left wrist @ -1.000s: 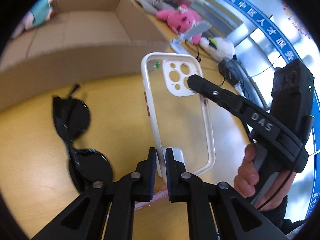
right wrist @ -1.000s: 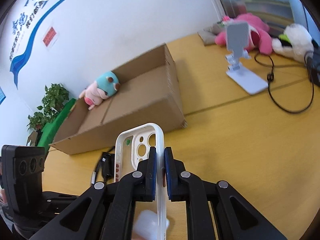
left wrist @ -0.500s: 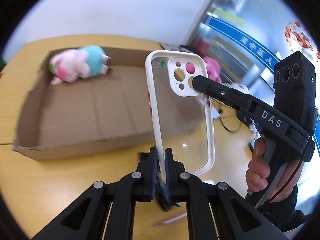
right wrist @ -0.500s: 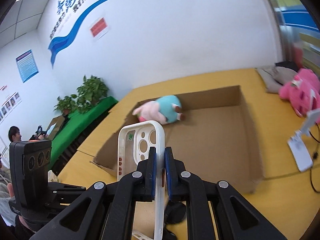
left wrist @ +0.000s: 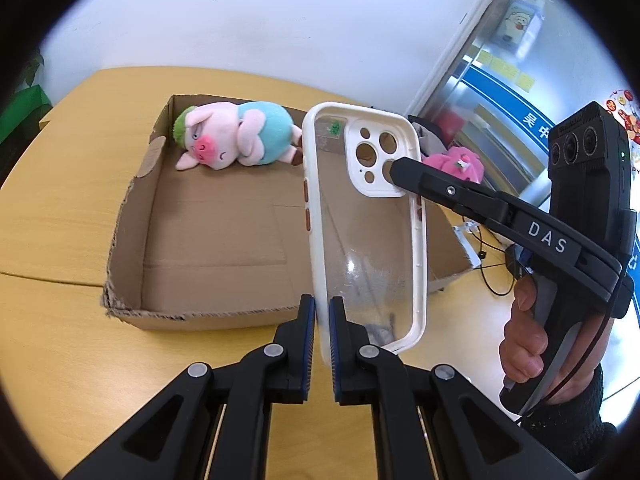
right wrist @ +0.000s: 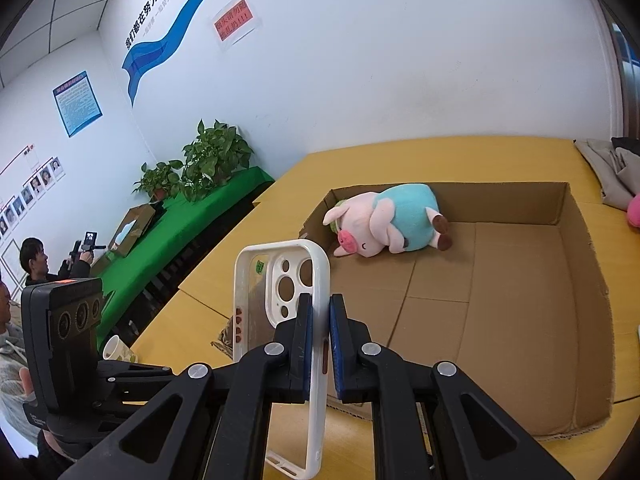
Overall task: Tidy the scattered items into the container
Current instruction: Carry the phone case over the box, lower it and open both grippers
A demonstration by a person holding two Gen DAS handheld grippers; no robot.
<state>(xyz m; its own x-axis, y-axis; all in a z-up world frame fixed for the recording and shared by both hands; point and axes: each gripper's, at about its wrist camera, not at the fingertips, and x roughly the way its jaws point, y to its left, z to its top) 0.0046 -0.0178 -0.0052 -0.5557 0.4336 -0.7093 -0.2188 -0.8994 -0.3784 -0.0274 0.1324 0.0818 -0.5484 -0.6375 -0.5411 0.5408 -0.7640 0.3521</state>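
I hold a phone case (left wrist: 366,236) with both of my grippers. My left gripper (left wrist: 321,344) has its jaws pinching the long white edge of the case, down near the bottom end. My right gripper (right wrist: 320,340) has its jaws pinching the other long edge, up by the camera holes. From my left side I can see the tip of the right gripper (left wrist: 400,170) touching the case next to those holes. A hand (left wrist: 524,344) in a dark sleeve grips the right handle.

The case stands up tall in the air, with its clear back and white rim. It has small red buttons on one side and a little green sticker near the top corner. It is up above the near wall of the box, not inside it.

The cardboard box (left wrist: 132,216) is open on top and sits on the yellow table (left wrist: 52,200). A toy pig (left wrist: 236,136) in a blue shirt lies on its side in the far corner of the box (right wrist: 584,280). The pig (right wrist: 388,220) rests on the box floor, right by the back wall. The rest of the box floor is bare brown cardboard.

Past the box, on the table, there is a pink soft toy (left wrist: 452,162) and some black wires. Green plants (right wrist: 200,168) stand by the white wall
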